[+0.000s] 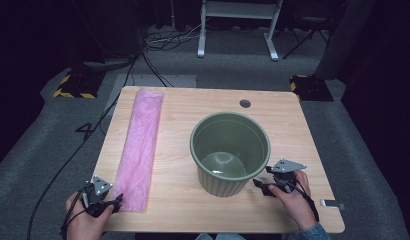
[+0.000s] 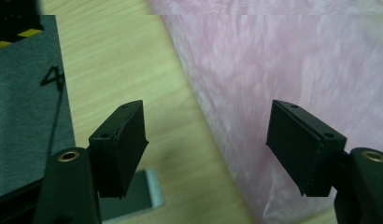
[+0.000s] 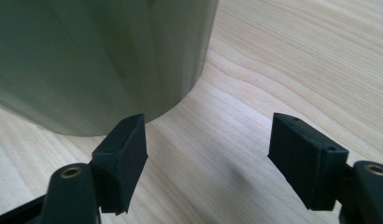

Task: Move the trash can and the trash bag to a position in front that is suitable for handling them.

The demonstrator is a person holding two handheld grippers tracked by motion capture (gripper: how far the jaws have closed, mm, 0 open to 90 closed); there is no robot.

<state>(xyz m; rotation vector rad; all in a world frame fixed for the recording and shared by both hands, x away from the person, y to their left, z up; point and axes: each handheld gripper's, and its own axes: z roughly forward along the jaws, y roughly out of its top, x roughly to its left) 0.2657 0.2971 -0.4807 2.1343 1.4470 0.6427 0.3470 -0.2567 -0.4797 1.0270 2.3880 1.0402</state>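
A long pink plastic bag (image 1: pixel 139 147) lies flat along the left side of the wooden table (image 1: pixel 293 125). A green ribbed bin (image 1: pixel 230 152) stands upright near the table's middle, with nothing inside. My left gripper (image 1: pixel 112 204) rests at the bag's near end, open, its jaws straddling the bag's (image 2: pixel 283 79) left edge. My right gripper (image 1: pixel 263 185) sits just right of the bin's base, open, with bare wood between its jaws and the bin's wall (image 3: pixel 96 60) close at the left.
A round cable hole (image 1: pixel 245 103) is in the table's far edge area. A small metal bracket (image 1: pixel 332 204) sticks out at the near right edge. Cables (image 1: pixel 83 145) run over the grey carpet at the left; a white frame (image 1: pixel 238 25) stands behind the table.
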